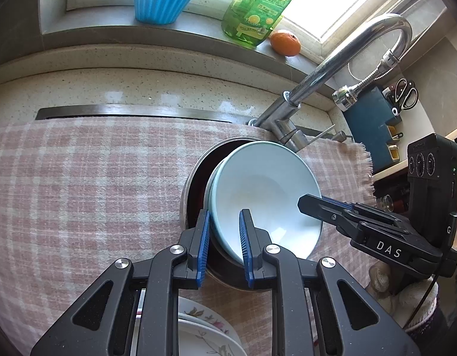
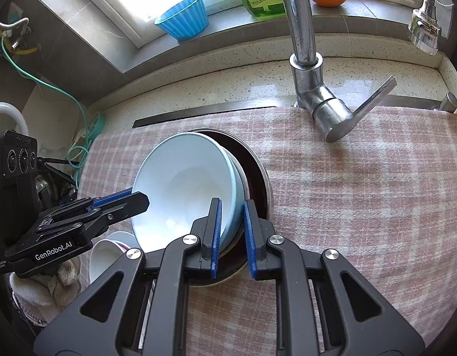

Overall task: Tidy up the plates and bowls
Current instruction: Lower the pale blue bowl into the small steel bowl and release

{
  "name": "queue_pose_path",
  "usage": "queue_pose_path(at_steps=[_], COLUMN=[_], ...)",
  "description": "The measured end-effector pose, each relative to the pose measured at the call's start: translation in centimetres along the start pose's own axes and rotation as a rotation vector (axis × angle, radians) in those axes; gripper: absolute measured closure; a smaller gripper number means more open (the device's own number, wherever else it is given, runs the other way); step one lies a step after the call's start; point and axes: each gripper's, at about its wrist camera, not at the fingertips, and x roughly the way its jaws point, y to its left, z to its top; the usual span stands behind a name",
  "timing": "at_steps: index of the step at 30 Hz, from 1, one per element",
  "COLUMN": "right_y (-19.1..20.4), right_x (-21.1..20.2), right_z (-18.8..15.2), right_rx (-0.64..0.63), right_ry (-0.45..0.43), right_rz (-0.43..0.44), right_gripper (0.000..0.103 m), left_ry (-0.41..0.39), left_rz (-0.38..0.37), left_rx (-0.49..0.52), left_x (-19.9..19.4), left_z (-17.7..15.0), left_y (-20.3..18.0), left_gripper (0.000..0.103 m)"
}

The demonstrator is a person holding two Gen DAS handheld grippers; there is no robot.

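A pale blue bowl [image 1: 264,190] sits tilted inside a steel bowl [image 1: 192,178] on a pink checked cloth. My left gripper [image 1: 225,237] straddles the blue bowl's near-left rim, one pad inside and one outside, jaws partly closed around it. My right gripper [image 2: 231,231] straddles the same bowl [image 2: 184,184] at its right rim, next to the steel bowl [image 2: 258,175]. Each gripper shows in the other's view, the right one in the left wrist view [image 1: 311,203] and the left one in the right wrist view [image 2: 133,200]. White floral plates [image 1: 204,326] lie below my left gripper.
The cloth [image 1: 95,192] covers the sink. A chrome tap [image 2: 308,68] rises behind the bowls. On the sill stand a blue fluted cup [image 1: 161,1], a green soap bottle [image 1: 258,9] and an orange [image 1: 285,42]. A knife block with scissors [image 1: 376,118] is at right.
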Motion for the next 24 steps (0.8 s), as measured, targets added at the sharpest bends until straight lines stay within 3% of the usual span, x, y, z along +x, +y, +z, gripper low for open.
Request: queue_pose_path(at_steps=[10, 19, 24], right_y=[-0.3, -1.0, -1.6], right_x=[-0.9, -3.8, -4.4], right_z=[0.0, -0.1, -0.4], right_rx=[-0.006, 0.005, 0.003], right_ry=[-0.029, -0.109, -0.142], right_rz=[0.004, 0.021, 0.006], right_gripper=[0.086, 0.085, 0.07], left_ry=[-0.021, -0.063, -0.061], left_rz=[-0.006, -0.027, -0.017], left_rx=[-0.019, -0.066, -0.07], left_x=[-1.1, -3.0, -2.8], left_z=[0.2, 0.6, 0.8], left_y=[0.9, 2.8, 3.4], left_gripper=[0.085, 0.085, 0.085])
